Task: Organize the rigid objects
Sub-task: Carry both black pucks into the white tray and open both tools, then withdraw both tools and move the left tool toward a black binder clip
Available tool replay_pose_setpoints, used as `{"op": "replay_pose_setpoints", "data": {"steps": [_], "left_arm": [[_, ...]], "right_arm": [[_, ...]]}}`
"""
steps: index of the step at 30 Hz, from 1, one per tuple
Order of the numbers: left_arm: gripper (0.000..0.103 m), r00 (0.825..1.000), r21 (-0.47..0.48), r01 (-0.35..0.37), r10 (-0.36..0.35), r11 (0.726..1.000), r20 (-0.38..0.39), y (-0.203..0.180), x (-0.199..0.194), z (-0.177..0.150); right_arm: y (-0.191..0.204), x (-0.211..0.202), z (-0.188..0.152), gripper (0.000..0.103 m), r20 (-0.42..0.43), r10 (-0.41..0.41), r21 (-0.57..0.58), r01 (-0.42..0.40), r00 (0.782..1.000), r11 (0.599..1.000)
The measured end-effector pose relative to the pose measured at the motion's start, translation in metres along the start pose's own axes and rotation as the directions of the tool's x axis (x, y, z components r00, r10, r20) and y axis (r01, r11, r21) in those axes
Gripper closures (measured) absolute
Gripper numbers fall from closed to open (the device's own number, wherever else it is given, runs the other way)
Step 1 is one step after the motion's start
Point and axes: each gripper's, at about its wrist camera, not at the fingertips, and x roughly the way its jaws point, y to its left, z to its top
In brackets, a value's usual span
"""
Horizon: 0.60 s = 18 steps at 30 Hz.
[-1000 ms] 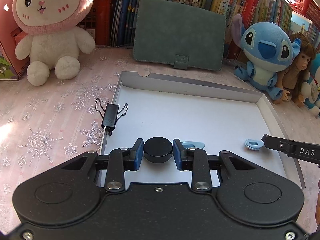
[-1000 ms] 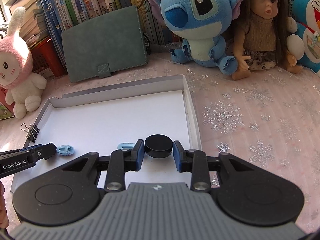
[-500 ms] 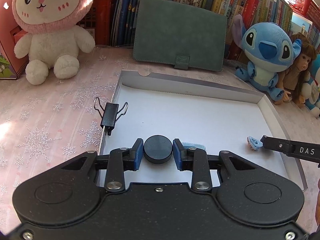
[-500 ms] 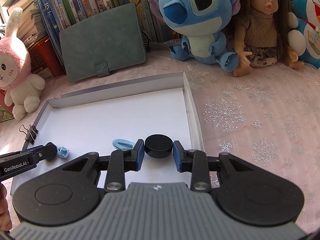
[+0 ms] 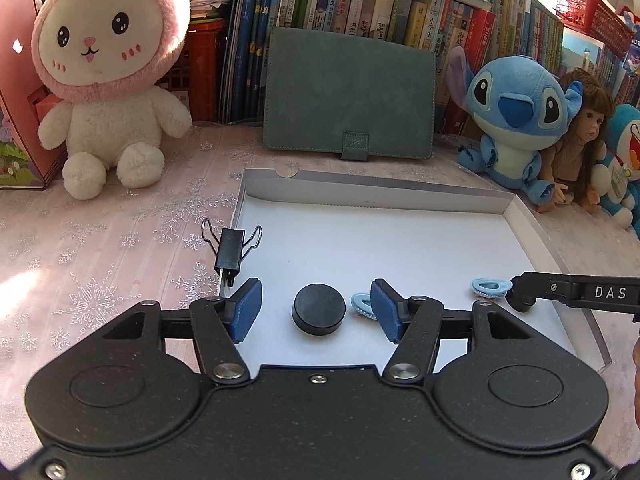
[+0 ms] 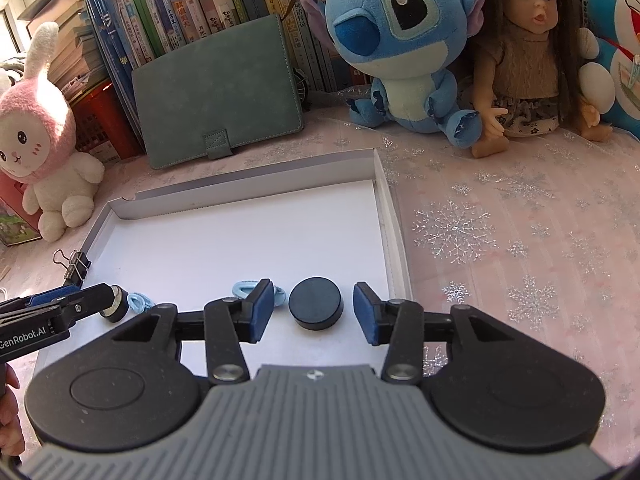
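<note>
Left wrist view: the left claw (image 5: pixel 316 312) has just been opening and its blue pads (image 5: pixel 248 310) stand apart, clear of the black disc (image 5: pixel 319 309) that lies between them on the white floor of the shallow box (image 5: pixel 376 200). A light blue clip (image 5: pixel 362 303) lies just beside the right pad. Further right, the tip of the right claw (image 5: pixel 520 300) sits next to a second light blue clip (image 5: pixel 488 288). A black binder clip (image 5: pixel 230 249) is on the box's left wall

Right wrist view: the right claw (image 6: pixel 314 312) has likewise just been opening; its pads (image 6: pixel 262 310) are spread, with a black disc (image 6: pixel 316 308) lying free between them near the box's right wall (image 6: pixel 390 224). A blue clip (image 6: pixel 244 291) lies partly behind the left pad. At the left edge the left claw's tip (image 6: pixel 114 304) is near a blue clip (image 6: pixel 140 302). The box rests on a pink snowflake-patterned surface (image 6: pixel 520 240), with a green case (image 6: pixel 216 92), books and plush toys behind
</note>
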Motion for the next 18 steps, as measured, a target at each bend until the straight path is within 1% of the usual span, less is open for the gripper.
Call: {"op": "replay_pose_setpoints", "data": {"steps": [4,6,7,9,12,18], "left_arm": [[0.030,1.000,0.019,0.014,-0.015,1.000,0.026,-0.001,-0.016,-0.004],[0.026,0.999,0.026,0.018,-0.019,0.999,0.044,-0.002,-0.026,-0.009],[0.024,0.998,0.030,0.023,-0.024,0.999,0.052,-0.001,-0.030,-0.013],[0.024,0.998,0.033,0.031,-0.033,0.999,0.056,-0.001,-0.038,-0.018],[0.022,0.997,0.031,0.051,-0.052,0.998,0.064,0.002,-0.054,-0.029],[0.021,0.994,0.029,0.074,-0.076,0.997,0.072,0.007,-0.082,-0.054]], "right_arm": [[0.002,-0.010,-0.004,0.034,0.023,0.017,-0.016,-0.016,1.000,1.000],[0.004,-0.016,-0.007,0.029,0.035,0.024,-0.031,-0.023,0.999,0.999],[0.006,-0.019,-0.009,0.028,0.041,0.028,-0.040,-0.026,0.999,0.999],[0.010,-0.026,-0.014,0.023,0.057,0.039,-0.068,-0.036,0.998,0.997],[0.015,-0.036,-0.022,0.020,0.079,0.061,-0.108,-0.052,0.995,0.993],[0.022,-0.059,-0.043,0.018,0.115,0.107,-0.181,-0.085,0.988,0.980]]}}
